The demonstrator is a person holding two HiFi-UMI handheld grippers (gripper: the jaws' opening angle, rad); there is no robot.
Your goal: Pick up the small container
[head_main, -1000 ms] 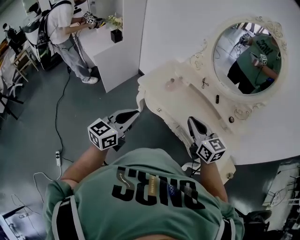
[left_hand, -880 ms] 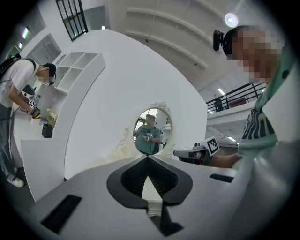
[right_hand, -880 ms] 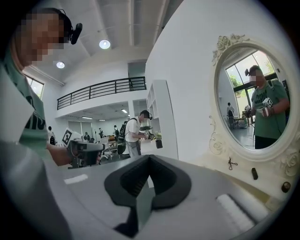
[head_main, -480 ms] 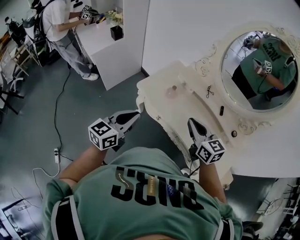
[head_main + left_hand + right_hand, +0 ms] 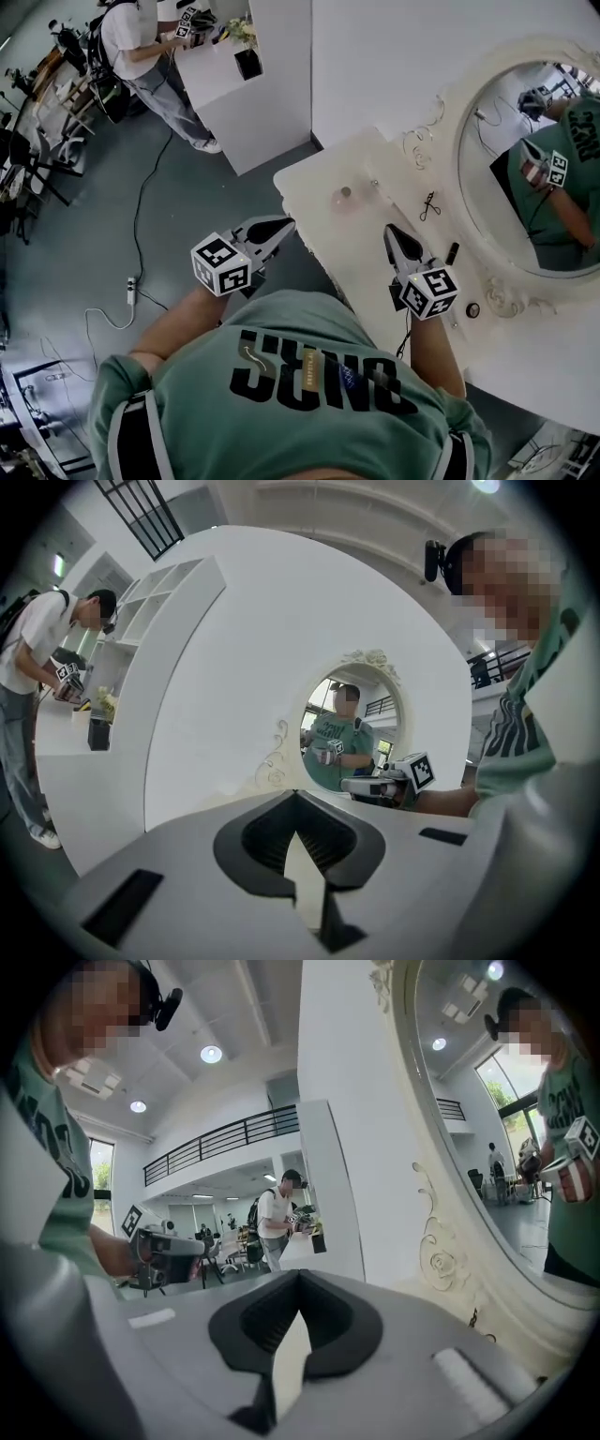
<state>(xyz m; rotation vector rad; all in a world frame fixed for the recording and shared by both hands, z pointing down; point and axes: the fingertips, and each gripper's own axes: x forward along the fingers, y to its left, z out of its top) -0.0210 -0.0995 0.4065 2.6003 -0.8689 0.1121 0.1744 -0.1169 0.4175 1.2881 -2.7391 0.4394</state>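
The small container (image 5: 345,196), a pinkish round jar with a pale lid, stands near the left end of the cream vanity table (image 5: 309,183). My left gripper (image 5: 285,224) hovers just off the table's front edge, below and left of the jar, with its jaws shut and nothing in them. My right gripper (image 5: 390,231) is over the tabletop to the right of the jar, jaws together and empty. In the left gripper view the left gripper (image 5: 298,794) points at the mirror. The right gripper (image 5: 300,1274) looks along the wall. The jar is hidden in both gripper views.
An oval mirror (image 5: 534,159) in an ornate frame backs the table. On the tabletop lie an eyelash curler (image 5: 429,204), a small black tube (image 5: 452,252) and a tiny round item (image 5: 473,309). Another person (image 5: 141,37) works at a white counter (image 5: 234,103). A cable and power strip (image 5: 131,291) lie on the floor.
Both grippers have moved toward the vanity table. The right one is now over the tabletop and the left one has reached the front edge. Both have stayed shut.
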